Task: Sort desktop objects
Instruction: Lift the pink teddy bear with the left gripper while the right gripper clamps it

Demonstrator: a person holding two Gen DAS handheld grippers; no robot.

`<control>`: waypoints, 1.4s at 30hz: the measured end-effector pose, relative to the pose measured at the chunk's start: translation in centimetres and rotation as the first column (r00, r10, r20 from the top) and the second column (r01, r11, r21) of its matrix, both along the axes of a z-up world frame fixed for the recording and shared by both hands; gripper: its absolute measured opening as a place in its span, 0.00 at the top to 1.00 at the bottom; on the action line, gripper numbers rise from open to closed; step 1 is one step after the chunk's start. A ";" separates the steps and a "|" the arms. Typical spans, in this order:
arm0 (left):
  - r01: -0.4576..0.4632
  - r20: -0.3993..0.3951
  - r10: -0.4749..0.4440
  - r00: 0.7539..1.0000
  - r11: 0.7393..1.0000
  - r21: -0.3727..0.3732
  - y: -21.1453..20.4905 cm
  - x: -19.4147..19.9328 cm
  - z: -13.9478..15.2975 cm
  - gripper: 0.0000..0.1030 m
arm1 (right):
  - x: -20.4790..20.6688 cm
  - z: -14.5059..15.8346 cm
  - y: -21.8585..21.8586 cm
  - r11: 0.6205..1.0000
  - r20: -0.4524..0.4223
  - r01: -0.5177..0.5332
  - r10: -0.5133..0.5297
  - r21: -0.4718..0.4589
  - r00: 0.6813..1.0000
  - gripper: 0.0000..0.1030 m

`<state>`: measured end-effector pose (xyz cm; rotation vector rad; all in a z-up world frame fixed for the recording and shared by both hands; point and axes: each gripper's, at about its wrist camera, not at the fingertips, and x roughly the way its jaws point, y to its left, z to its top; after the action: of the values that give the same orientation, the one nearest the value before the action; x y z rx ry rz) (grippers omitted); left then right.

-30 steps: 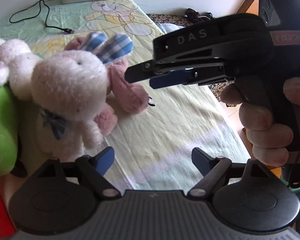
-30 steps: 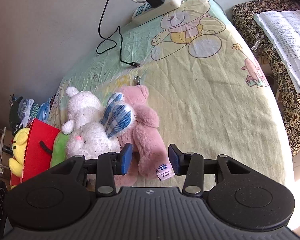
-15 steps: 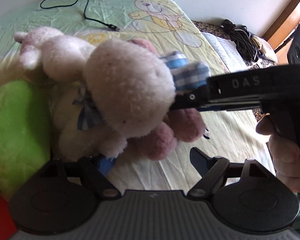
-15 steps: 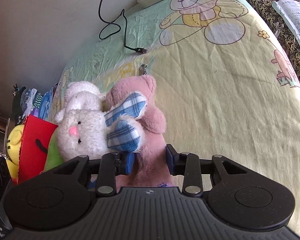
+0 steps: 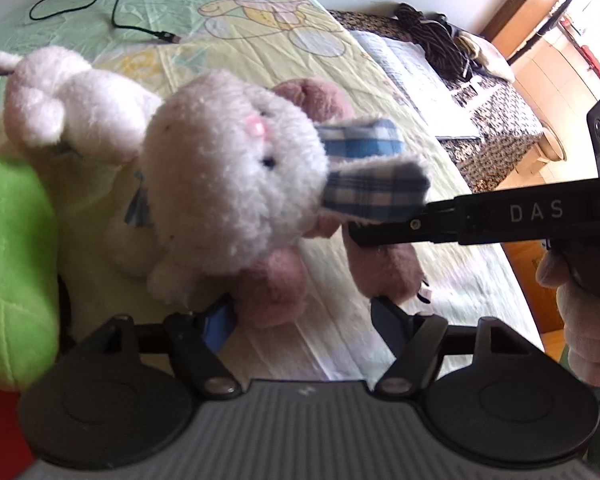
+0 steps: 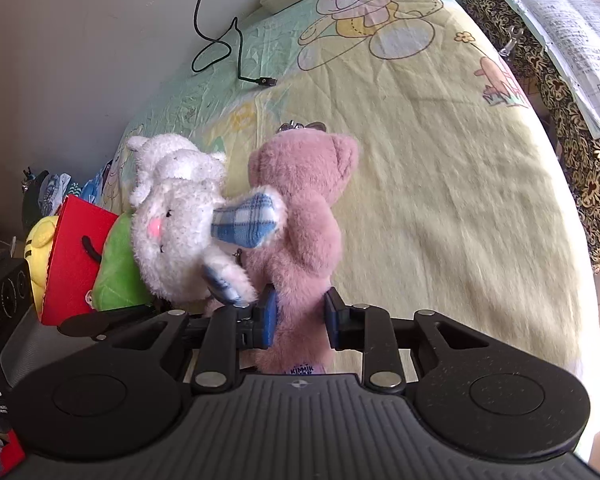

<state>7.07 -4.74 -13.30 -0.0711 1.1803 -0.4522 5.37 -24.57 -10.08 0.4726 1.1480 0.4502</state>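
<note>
Right gripper [image 6: 298, 314], jaws now clamping the pink bear [image 6: 300, 216], is nudging the white rabbit [image 6: 172, 236] aside; left gripper [image 5: 300, 316] jaws hanging apart.

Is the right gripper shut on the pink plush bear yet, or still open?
Shut on it: the right gripper has both blue pads pressed against the pink plush bear's lower body.

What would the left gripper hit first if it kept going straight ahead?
Probably the pink bear, whose limb lies just ahead between the open jaws of the left gripper. The white rabbit sits just above it; depth is unclear.
</note>
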 end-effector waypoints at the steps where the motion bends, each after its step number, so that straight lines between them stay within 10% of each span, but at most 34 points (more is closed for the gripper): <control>1: 0.020 0.002 -0.020 1.000 1.000 0.002 -0.4 -0.5 0.0 0.28 | -0.6 0.0 -0.3 1.000 -0.007 0.007 -0.007 0.001 1.000 0.74; 20: 0.275 -0.045 -0.274 0.961 0.962 0.002 -2.6 -9.1 -0.1 0.27 | -12.0 -0.2 -2.0 0.999 -0.102 0.036 -0.038 -0.025 0.994 0.74; 31: 0.245 0.080 -0.247 0.966 0.969 0.026 -3.6 -5.9 0.8 0.19 | -12.0 -0.8 -4.4 0.970 -0.116 0.244 -0.239 0.025 0.964 0.62; 42: 0.305 0.045 -0.304 0.952 0.952 -0.020 -5.5 -4.7 0.1 0.17 | -12.1 -1.1 -6.2 0.945 -0.062 0.325 -0.322 0.037 0.945 0.56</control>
<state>2.35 -10.27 -13.20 0.0993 1.1485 -0.7384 -6.69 -30.78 -11.18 0.7055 1.0896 0.1784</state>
